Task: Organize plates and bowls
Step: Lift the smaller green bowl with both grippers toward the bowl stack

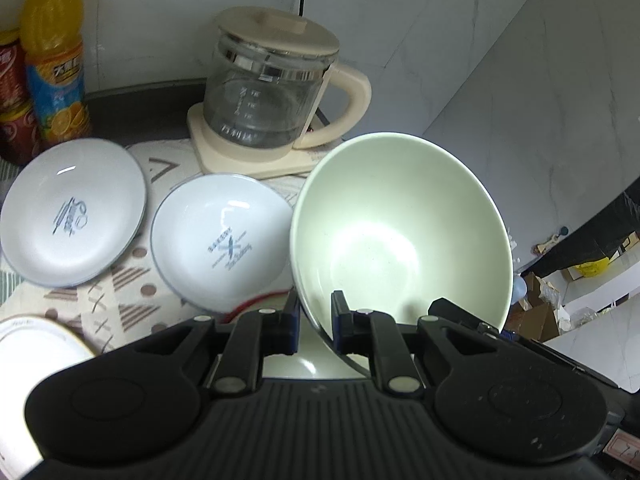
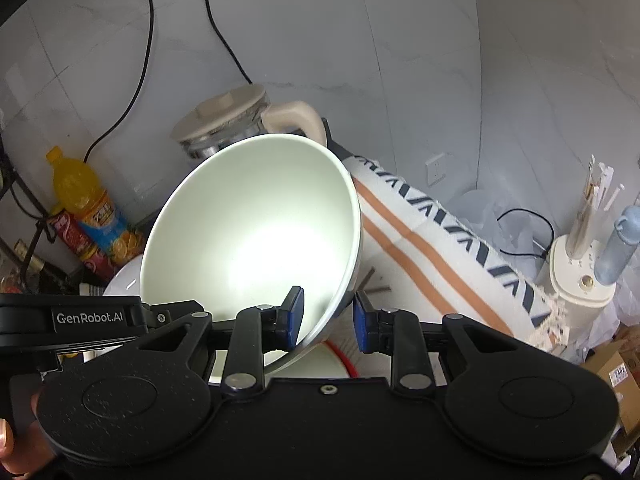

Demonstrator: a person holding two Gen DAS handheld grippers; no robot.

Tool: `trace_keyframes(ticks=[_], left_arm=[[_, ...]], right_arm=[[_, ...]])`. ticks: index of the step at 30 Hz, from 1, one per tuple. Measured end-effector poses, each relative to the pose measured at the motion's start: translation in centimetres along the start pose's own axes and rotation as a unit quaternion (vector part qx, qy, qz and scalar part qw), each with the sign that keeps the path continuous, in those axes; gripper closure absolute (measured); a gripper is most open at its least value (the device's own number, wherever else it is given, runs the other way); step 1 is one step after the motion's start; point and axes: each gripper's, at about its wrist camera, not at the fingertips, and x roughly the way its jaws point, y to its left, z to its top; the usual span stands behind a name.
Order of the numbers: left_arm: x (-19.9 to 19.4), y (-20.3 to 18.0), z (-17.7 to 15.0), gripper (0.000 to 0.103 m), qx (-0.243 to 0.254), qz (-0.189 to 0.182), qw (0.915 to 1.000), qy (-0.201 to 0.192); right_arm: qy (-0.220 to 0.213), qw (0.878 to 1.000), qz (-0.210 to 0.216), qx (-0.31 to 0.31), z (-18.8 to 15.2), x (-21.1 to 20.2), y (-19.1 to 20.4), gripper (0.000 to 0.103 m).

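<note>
A large pale green bowl (image 1: pixel 400 232) is held tilted above the table. My left gripper (image 1: pixel 315 320) is shut on its near rim. In the right wrist view the same bowl (image 2: pixel 256 232) sits between the fingers of my right gripper (image 2: pixel 328 316); the jaws stand apart around the rim with a gap on the right side. Two white plates with blue print lie on the patterned cloth: one at the left (image 1: pixel 72 216), one in the middle (image 1: pixel 222 240). Another white dish edge (image 1: pixel 28 344) shows at lower left.
A glass kettle with a cream lid and handle (image 1: pixel 272 96) stands on its base behind the plates. An orange juice bottle (image 1: pixel 52 52) and red cans (image 1: pixel 14 120) stand at the back left. A striped towel (image 2: pixel 432 240) and a utensil holder (image 2: pixel 580 272) are at the right.
</note>
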Motion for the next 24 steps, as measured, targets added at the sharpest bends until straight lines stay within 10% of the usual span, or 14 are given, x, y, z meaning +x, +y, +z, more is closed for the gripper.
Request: trace_keyframes(ticks=[24], left_arm=[[-0.3, 4.3, -5.3, 0.090, -0.029, 0.004, 0.9980, 0.055]], right_arm=[[0.064, 0.998, -0.018, -0.023, -5.9, -0.1, 2.3, 0.076]])
